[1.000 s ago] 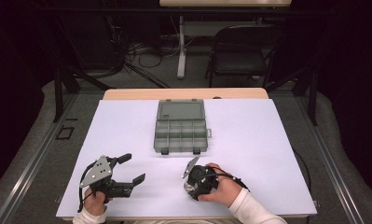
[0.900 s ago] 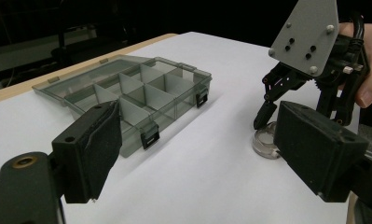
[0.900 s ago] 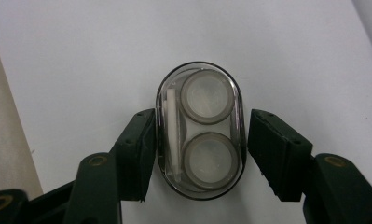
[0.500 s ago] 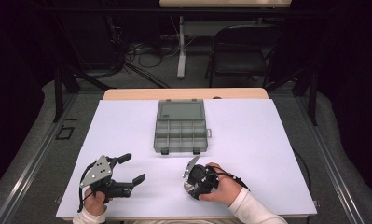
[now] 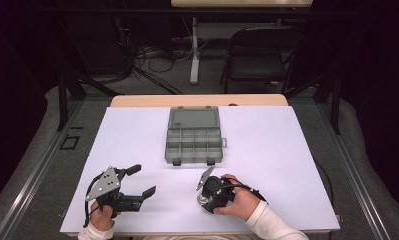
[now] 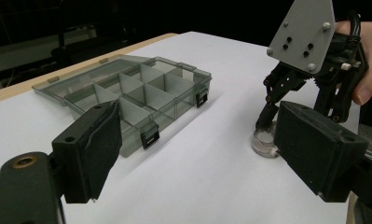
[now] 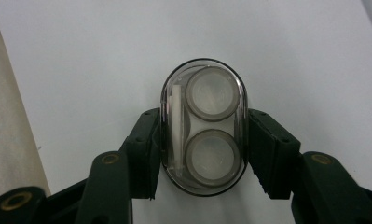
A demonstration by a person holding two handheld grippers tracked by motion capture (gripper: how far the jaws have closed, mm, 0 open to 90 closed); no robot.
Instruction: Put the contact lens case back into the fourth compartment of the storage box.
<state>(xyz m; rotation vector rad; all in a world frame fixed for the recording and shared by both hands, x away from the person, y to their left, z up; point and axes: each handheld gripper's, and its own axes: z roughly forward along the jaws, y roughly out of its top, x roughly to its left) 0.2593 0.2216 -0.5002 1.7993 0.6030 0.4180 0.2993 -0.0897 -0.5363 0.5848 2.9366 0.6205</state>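
Early in the work, by the look of it. Right tongs [image 7: 203, 149] pointed straight down at the desk [image 5: 287, 150], jaws set against both long sides of a small clear oval case [image 7: 203, 126] and clamped on it, as far as the right gripper view tells. Case sitting on the white sheet at the near edge, just right of centre, well apart from the organizer [image 5: 194, 136]; cannot tell whether lifted or resting. Seen in the left gripper view as a clear puck [image 6: 264, 142] under the right tongs [image 6: 267, 122], low against the sheet.

Inside the case: two round pale wells, one above the other, plus a thin white strip along one side. No telling whether anything lies in the wells.

Left tongs [image 5: 137, 181] held near the front left corner, jaws wide apart, nothing between them, aimed roughly toward the organizer.

Organizer lying open in the middle of the desk, lid [image 5: 193, 117] folded flat on the far side, latches hanging on the near wall. Divided tray of smoky plastic, two rows of compartments [image 6: 141, 91]; all of them looking empty.

Done so far, judging from this: box opened, case gripped. Left to do, probably: lift the case, carry it forward to the tray, lower it into a compartment, release, then maybe close the lid.
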